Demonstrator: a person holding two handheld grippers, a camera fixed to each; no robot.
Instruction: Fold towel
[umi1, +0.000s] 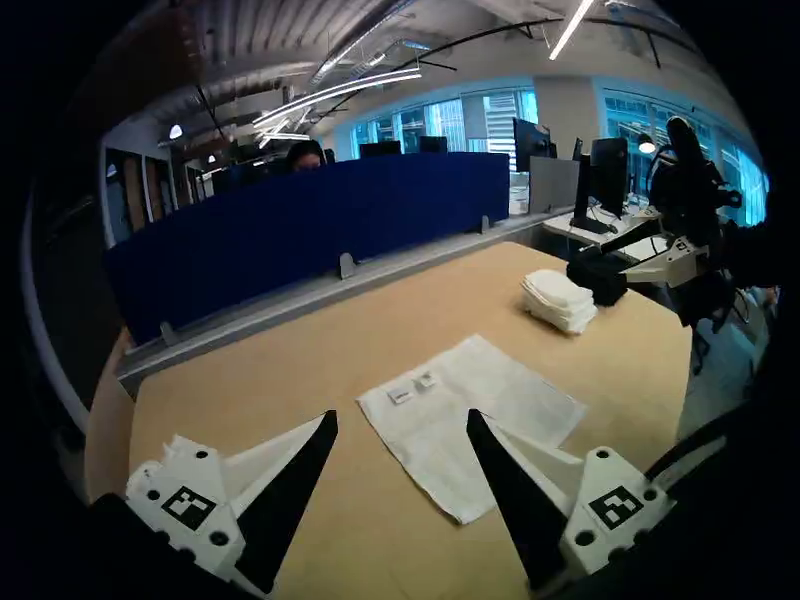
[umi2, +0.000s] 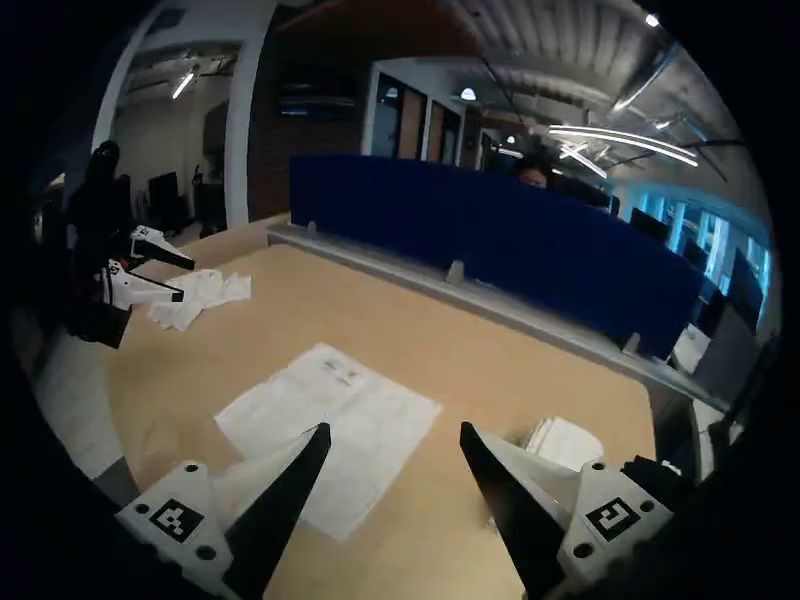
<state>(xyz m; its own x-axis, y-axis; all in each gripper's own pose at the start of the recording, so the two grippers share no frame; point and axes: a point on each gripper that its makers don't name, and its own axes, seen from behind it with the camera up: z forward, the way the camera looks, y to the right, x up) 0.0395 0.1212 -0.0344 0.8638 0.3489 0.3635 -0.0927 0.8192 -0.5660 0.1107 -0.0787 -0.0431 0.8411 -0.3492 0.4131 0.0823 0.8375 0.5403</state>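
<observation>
On the desk (umi1: 300, 370) below me a white towel (umi1: 450, 390) lies spread flat and unfolded, with a stack of folded towels (umi1: 558, 300) beyond it and a crumpled heap (umi2: 195, 295) at the other end. My left gripper (umi1: 400, 440) and right gripper (umi2: 395, 445) hover above the towel, fingers apart, holding nothing. I judge the fold not yet begun. Next I should lower onto two corners of one edge and pinch them.

A blue partition (umi1: 300, 230) backs the wooden table (umi1: 300, 370); windows (umi1: 450, 115) glow under strip lights (umi1: 340, 88).
</observation>
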